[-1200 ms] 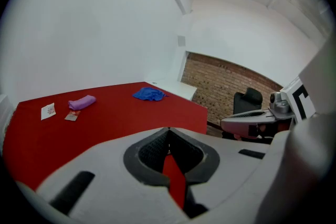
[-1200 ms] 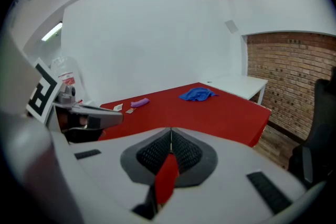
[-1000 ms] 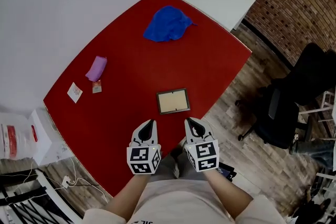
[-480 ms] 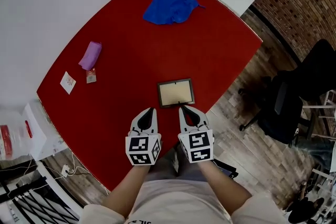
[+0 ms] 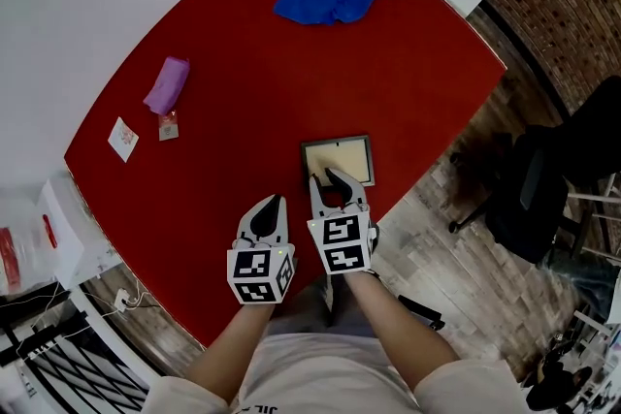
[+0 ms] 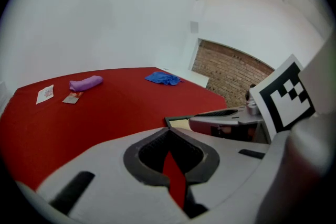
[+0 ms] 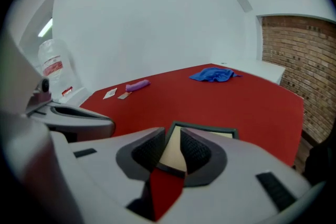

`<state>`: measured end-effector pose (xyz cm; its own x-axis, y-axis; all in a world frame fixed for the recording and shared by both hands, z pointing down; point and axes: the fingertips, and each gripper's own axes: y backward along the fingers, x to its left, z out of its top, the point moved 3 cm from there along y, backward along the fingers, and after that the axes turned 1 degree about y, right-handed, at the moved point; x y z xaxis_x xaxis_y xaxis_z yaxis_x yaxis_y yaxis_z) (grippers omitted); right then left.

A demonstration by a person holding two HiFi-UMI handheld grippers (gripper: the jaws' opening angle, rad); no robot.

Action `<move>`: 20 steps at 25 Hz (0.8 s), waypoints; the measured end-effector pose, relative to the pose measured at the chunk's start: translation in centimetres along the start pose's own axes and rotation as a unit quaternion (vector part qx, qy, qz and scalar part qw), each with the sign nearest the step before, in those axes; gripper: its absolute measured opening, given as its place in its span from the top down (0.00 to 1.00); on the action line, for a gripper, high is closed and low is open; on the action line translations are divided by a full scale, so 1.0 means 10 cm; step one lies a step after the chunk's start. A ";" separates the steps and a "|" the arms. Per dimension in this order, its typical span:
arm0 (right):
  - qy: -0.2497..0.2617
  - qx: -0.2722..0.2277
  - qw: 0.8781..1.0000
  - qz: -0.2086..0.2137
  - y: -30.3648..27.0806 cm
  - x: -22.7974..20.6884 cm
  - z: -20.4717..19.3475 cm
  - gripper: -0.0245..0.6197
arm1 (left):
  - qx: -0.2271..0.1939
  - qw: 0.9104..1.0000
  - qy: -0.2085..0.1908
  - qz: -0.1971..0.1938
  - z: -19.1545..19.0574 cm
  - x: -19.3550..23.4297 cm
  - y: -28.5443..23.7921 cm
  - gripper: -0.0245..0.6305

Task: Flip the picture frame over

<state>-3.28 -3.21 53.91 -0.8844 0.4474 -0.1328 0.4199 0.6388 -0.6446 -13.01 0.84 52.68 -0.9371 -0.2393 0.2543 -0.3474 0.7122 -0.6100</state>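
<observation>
fingers [image 7: 144, 150] of right gripper [image 5: 327, 177] opening, picture frame [image 5: 342, 157] edge between; left gripper [image 5: 275, 201] clenched, empty

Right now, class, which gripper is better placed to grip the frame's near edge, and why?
Right. The right gripper is at the near edge of the frame, its fingers opening; the left gripper is shut, off to the side over the table.
</observation>
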 end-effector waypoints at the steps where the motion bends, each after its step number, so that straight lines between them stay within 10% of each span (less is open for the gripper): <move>1: 0.000 0.006 1.000 -0.001 -0.06 0.02 -0.02 0.85 | 0.002 1.000 0.005 0.004 -0.02 0.04 0.01 0.95; 20: 0.051 0.105 0.991 -0.068 -0.62 0.20 -0.24 0.81 | 0.019 0.998 0.055 0.038 -0.18 0.60 0.10 0.95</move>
<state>-7.18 -4.74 59.43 -0.9005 0.4334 0.0365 0.2366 0.5587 -0.7949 -18.88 1.32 54.96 -0.9520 -0.1099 0.2857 -0.2783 0.6990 -0.6587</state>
